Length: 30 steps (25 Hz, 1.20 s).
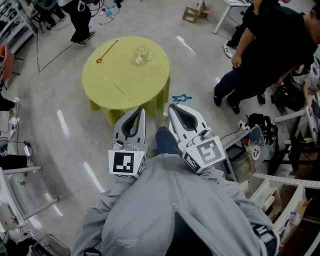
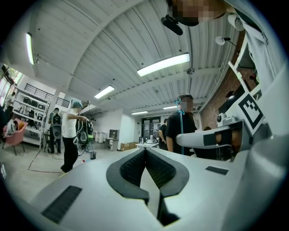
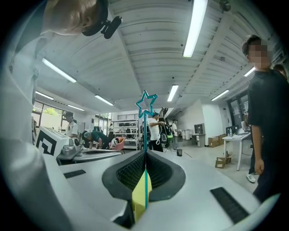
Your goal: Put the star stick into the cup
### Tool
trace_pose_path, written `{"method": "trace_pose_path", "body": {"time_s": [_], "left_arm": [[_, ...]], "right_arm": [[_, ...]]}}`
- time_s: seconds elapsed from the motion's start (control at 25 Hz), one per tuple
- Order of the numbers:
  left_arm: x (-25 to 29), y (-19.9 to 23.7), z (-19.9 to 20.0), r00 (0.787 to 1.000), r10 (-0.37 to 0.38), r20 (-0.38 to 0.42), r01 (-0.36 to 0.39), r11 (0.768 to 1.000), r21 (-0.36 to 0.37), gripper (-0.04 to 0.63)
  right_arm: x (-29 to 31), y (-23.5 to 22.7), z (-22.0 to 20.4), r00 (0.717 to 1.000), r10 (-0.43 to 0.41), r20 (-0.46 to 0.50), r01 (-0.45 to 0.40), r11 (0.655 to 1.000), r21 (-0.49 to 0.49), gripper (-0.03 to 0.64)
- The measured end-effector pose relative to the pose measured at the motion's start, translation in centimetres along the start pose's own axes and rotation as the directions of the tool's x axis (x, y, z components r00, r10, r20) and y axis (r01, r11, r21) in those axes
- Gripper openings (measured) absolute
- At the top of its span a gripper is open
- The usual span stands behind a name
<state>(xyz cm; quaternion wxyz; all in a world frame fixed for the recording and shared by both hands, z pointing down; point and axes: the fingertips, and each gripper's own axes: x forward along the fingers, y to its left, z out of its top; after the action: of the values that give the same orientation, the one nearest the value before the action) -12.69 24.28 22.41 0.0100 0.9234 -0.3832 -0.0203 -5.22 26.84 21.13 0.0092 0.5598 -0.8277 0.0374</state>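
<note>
A clear glass cup (image 1: pixel 142 55) stands on the round yellow-green table (image 1: pixel 145 85), toward its far right. My right gripper (image 1: pixel 173 106) is shut on a thin teal star stick (image 1: pixel 182 98), whose star sticks out past the jaws over the floor, short of the table's near edge. In the right gripper view the stick (image 3: pixel 146 104) runs straight up from the shut jaws (image 3: pixel 145 152). My left gripper (image 1: pixel 141 110) is beside it, shut and empty (image 2: pixel 146 150). The left gripper view also catches the teal stick (image 2: pixel 179 118). A red star stick (image 1: pixel 107 52) lies on the table's far left.
Another thin stick (image 1: pixel 119 89) lies near the table's front. A person in black (image 1: pixel 270 45) stands at the right, another person (image 1: pixel 80 20) at the far left. A cardboard box (image 1: pixel 190 14) sits beyond the table. Equipment and shelving (image 1: pixel 280 165) crowd the right side.
</note>
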Motion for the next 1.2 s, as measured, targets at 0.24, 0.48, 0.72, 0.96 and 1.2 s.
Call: {"method": "trace_pose_path", "body": {"time_s": [0.24,0.48,0.72,0.96,1.2], "left_arm": [[1.9,0.7,0.0,1.0,0.001,0.0,-0.001,1.0,-0.02,0.017],[4.9,2.7,-0.9,1.0,0.011,-0.005,-0.011,0.999,-0.031,0.017],[9.9,4.9,-1.8,0.999,0.033,-0.022,-0.034,0.999,-0.042,0.017],[15.8,7.5,-2.8,0.997,0.071,-0.042,-0.073,0.996,-0.051,0.017],[21.8,10.9,-3.3,0.99,0.122,-0.064,-0.126,0.99,-0.057,0.017]], "right_arm": [[1.9,-1.3,0.1,1.0,0.012,0.008,-0.012,1.0,0.002,0.035],[5.0,-3.4,-0.4,1.0,0.021,-0.001,-0.021,1.0,0.002,0.035],[9.2,-7.4,-0.8,0.999,0.041,-0.018,-0.041,0.999,0.015,0.034],[14.4,-12.1,-1.3,0.996,0.08,-0.044,-0.079,0.996,0.03,0.034],[20.3,-16.4,-1.4,0.988,0.135,-0.074,-0.131,0.99,0.046,0.035]]}}
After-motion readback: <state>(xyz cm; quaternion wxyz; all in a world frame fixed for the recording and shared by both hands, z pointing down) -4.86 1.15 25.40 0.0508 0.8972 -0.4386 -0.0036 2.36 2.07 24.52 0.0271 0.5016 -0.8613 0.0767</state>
